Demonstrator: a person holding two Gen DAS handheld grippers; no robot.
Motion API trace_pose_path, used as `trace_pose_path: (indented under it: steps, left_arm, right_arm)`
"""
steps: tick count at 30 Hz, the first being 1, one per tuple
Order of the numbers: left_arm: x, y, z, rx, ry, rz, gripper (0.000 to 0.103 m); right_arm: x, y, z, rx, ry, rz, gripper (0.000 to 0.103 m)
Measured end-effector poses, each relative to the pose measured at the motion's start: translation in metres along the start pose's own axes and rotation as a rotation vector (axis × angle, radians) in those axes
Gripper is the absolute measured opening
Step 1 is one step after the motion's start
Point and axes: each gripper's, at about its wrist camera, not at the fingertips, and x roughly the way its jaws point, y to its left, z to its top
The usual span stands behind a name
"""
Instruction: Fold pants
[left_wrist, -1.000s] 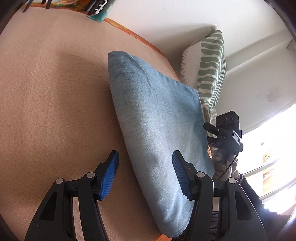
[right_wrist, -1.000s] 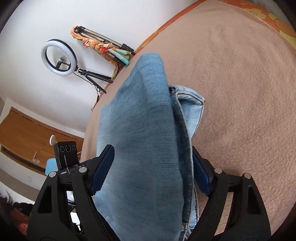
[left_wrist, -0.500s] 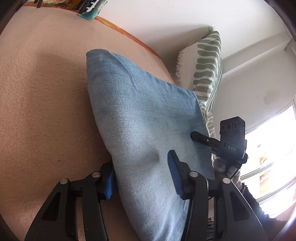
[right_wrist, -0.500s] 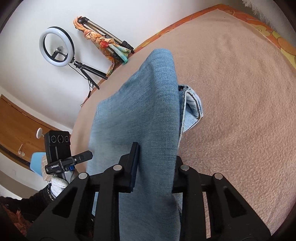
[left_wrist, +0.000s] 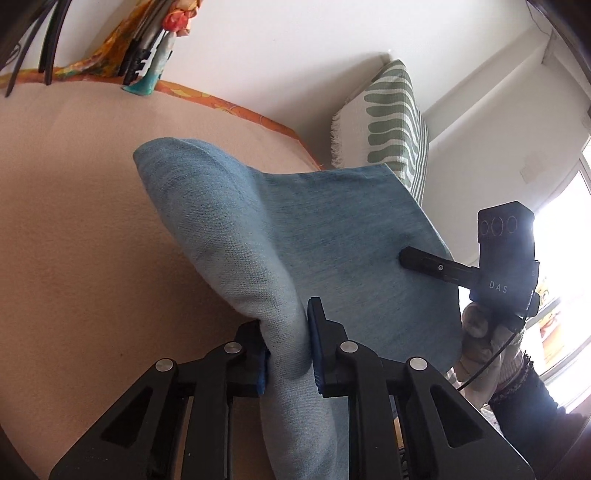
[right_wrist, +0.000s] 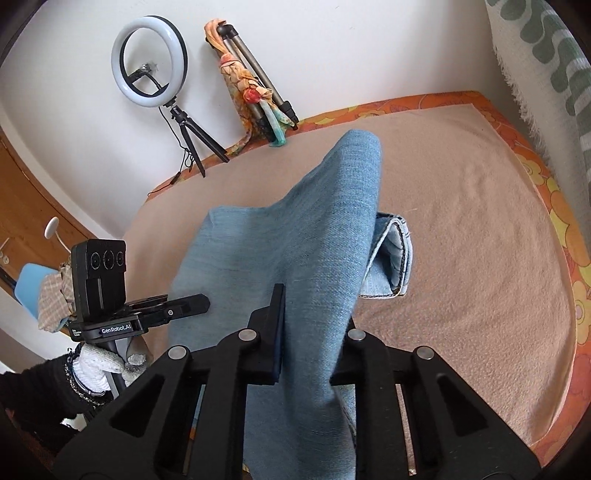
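Light blue denim pants (left_wrist: 295, 229) lie partly folded on a beige blanket (left_wrist: 74, 240). My left gripper (left_wrist: 286, 354) is shut on the near edge of the pants and holds it raised off the bed. My right gripper (right_wrist: 314, 328) is shut on the opposite near edge of the pants (right_wrist: 295, 251), also lifted. The fabric hangs between the two grippers, and its far fold rests on the bed. A hem end (right_wrist: 397, 254) sticks out to the right under the lifted layer. Each gripper shows in the other's view: the right gripper (left_wrist: 428, 264) and the left gripper (right_wrist: 177, 310).
A ring light on a tripod (right_wrist: 151, 62) and a folded tripod with a colourful scarf (right_wrist: 255, 85) stand by the white wall. A green-patterned white pillow (left_wrist: 395, 122) leans at the bed's far corner. The bed has an orange floral border (right_wrist: 535, 173). A bright window (left_wrist: 561, 258) is at right.
Both grippers closed on the near edge of the pants and lifted it off the bed, raising the fabric toward the far fold.
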Motion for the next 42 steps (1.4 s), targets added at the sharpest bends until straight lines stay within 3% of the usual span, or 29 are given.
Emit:
trace_pose_path:
  steps: [9, 20, 33, 42]
  left_arm:
    - [-0.013, -0.008, 0.05, 0.051, -0.057, -0.024, 0.015]
    - [0.013, -0.009, 0.116, 0.105, -0.07, -0.021, 0.015]
    - [0.084, 0.017, 0.186, 0.161, -0.048, 0.092, 0.015]
    - [0.121, 0.048, 0.207, 0.145, -0.004, 0.165, 0.016]
  right_arm:
    - [-0.011, 0.016, 0.047, -0.018, -0.081, -0.011, 0.016]
    - [0.0, -0.002, 0.11, -0.016, -0.129, -0.076, 0.016]
    - [0.067, -0.054, 0.189, -0.012, -0.125, -0.159, 0.016]
    - [0.12, -0.095, 0.206, 0.035, -0.083, -0.197, 0.016]
